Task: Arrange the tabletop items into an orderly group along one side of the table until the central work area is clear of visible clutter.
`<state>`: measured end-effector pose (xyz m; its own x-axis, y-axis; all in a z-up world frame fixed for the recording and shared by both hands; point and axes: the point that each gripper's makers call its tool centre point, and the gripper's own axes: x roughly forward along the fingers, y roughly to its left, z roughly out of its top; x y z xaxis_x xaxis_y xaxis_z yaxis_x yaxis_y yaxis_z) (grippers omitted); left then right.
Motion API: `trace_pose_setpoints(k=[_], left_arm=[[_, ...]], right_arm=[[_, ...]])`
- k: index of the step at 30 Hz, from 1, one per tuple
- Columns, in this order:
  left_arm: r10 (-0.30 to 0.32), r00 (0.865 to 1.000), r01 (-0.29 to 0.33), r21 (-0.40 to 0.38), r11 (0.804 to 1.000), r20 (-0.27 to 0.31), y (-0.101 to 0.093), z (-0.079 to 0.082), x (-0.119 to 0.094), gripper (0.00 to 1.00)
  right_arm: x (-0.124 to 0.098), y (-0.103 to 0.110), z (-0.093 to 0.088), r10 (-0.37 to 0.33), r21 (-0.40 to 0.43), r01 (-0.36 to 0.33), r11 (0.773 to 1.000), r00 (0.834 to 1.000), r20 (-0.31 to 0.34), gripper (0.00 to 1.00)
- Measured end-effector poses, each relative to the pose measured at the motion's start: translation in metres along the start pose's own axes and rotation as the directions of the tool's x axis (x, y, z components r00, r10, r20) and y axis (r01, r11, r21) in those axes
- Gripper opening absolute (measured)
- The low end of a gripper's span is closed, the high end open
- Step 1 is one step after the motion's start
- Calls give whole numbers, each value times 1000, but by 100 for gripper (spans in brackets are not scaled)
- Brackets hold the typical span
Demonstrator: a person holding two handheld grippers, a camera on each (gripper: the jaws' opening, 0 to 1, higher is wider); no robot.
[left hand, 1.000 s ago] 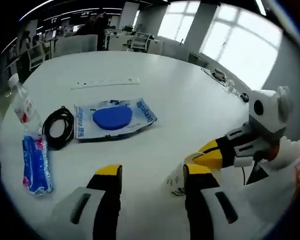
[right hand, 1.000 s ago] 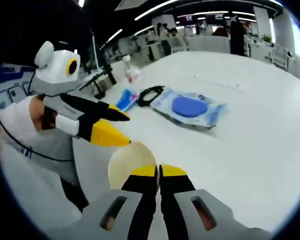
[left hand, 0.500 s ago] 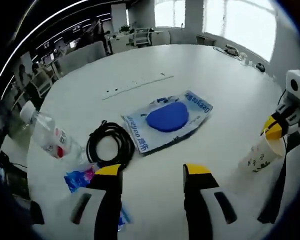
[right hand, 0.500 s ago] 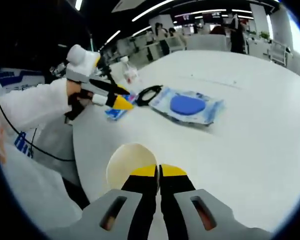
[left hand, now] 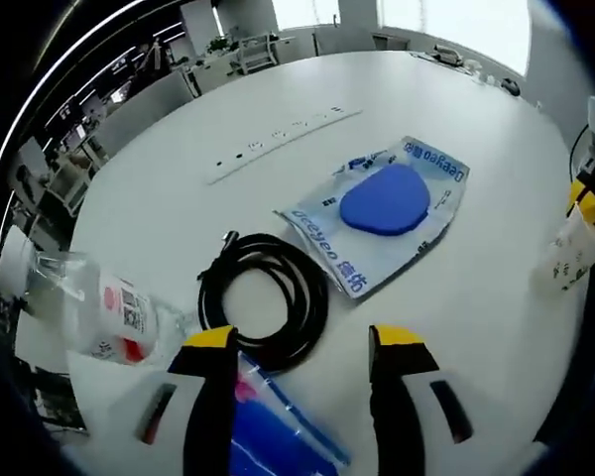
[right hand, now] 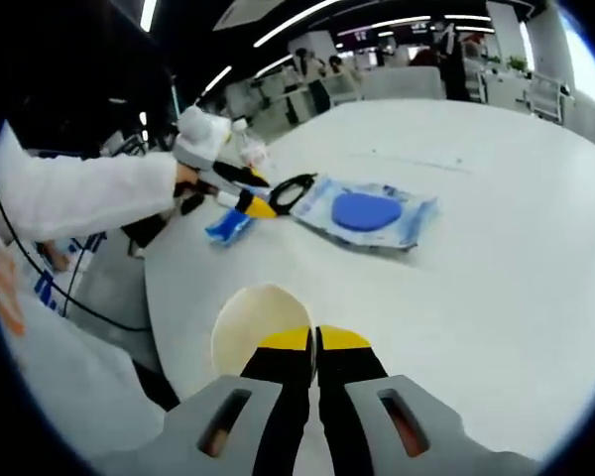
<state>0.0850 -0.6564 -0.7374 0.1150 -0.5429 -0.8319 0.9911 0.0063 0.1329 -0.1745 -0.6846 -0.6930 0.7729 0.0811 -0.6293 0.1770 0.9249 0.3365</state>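
in the left gripper view, the left gripper is held low over the white table with its yellow-tipped jaws apart and nothing between them; a coiled black cable lies just ahead of the jaws, and a blue packet lies beneath and between them; whether the packet is touched cannot be told; a clear water bottle lies on its side near the table edge, to the left of the cable; a clear pouch with a blue disc rests flat beside the cable, on its far right; a white power strip lies further off, well apart from the group; at the right edge of this view a paper cup is seen, gripped at its rim by yellow jaw tips

in the right gripper view, the right gripper is closed on the rim of the paper cup, which stands on the table near its edge; the left gripper is seen at the far side, held by a white-sleeved arm, above the blue packet and next to the cable; the pouch lies beyond, near the table's middle
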Motion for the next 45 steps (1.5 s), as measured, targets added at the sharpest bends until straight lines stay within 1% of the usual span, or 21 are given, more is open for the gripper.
trace_pose_setpoints(k=[3, 8, 12, 14, 16, 17, 18, 20, 21, 27, 29, 31, 33, 34, 35, 36, 37, 38, 41, 42, 45], left_arm=[[-25, 1000, 25, 40, 999, -3, -2, 2, 7, 49], [-39, 999, 39, 26, 999, -19, 3, -1, 19, 44], [-35, 999, 35, 8, 999, -32, 8, -3, 23, 35], [-33, 999, 34, 5, 999, -37, 8, -5, 25, 34], [-34, 998, 36, 22, 999, -60, 7, -10, 28, 32], [-48, 997, 49, 28, 998, -64, 4, -12, 28, 30], [-54, 997, 55, 24, 998, -48, 4, -10, 31, 25], [-82, 995, 84, 18, 996, -56, -1, -11, 30, 20], [-68, 996, 70, 38, 997, -54, 1, -10, 30, 19], [-61, 997, 66, 100, 993, -48, -2, -8, 31, 11], [-41, 999, 44, 107, 993, -27, 1, -3, 30, 8], [0, 1000, -1, 83, 997, 10, 7, 5, 27, 7], [16, 999, -19, 56, 998, 51, 10, 17, 21, 5], [26, 998, -29, 63, 998, 62, 12, 20, 19, 4], [45, 996, -49, 50, 998, 76, 15, 25, 15, 0], [37, 995, -42, 46, 998, 93, 14, 30, 12, 0], [88, 988, -92, 34, 995, 127, 23, 36, 6, 0], [84, 984, -91, 36, 995, 156, 22, 43, 3, 0], [116, 978, -126, 50, 991, 174, 26, 52, -11, 0], [133, 972, -148, 61, 987, 196, 29, 58, -17, 0], [171, 961, -192, 77, 978, 217, 34, 64, -29, 0]], right_arm=[[0, -1, -1, -1, 9, 1, 1000, 1000, -2, 0], [2, -4, -2, -2, 25, 3, 1000, 1000, -11, 0], [4, -6, 0, -2, 38, 3, 999, 1000, -5, 0], [5, -6, 1, 0, 48, 0, 999, 1000, -3, 0], [6, -6, 0, 3, 44, -3, 999, 1000, -8, 0], [6, -6, -1, 4, 44, -3, 999, 1000, -9, 0], [7, -6, -1, 8, 48, -7, 999, 1000, -12, 0], [8, -5, -2, 11, 45, -11, 999, 1000, -16, 0], [8, -4, -2, 12, 43, -11, 999, 1000, -17, 0], [8, -4, -3, 19, 41, -18, 999, 1000, -21, 0], [7, -4, -2, 17, 43, -16, 999, 1000, -18, 0], [6, -5, -2, 13, 46, -12, 999, 1000, -15, 0], [4, -6, -2, 7, 51, -7, 999, 1000, -11, 0], [4, -7, -2, 5, 53, -4, 999, 1000, -9, 0], [3, -7, -2, 3, 55, -2, 998, 1000, -7, 0], [2, -8, -1, 1, 56, -1, 998, 1000, -6, 0], [2, -8, -1, -2, 58, 2, 998, 1000, -2, 0], [1, -8, -1, -3, 59, 3, 998, 1000, 1, 0], [0, -8, 0, -4, 61, 3, 998, 1000, 7, 0], [0, -7, 1, -4, 59, 3, 998, 1000, 10, 0], [-2, -4, 1, -2, 53, 1, 999, 1000, 17, 0]])
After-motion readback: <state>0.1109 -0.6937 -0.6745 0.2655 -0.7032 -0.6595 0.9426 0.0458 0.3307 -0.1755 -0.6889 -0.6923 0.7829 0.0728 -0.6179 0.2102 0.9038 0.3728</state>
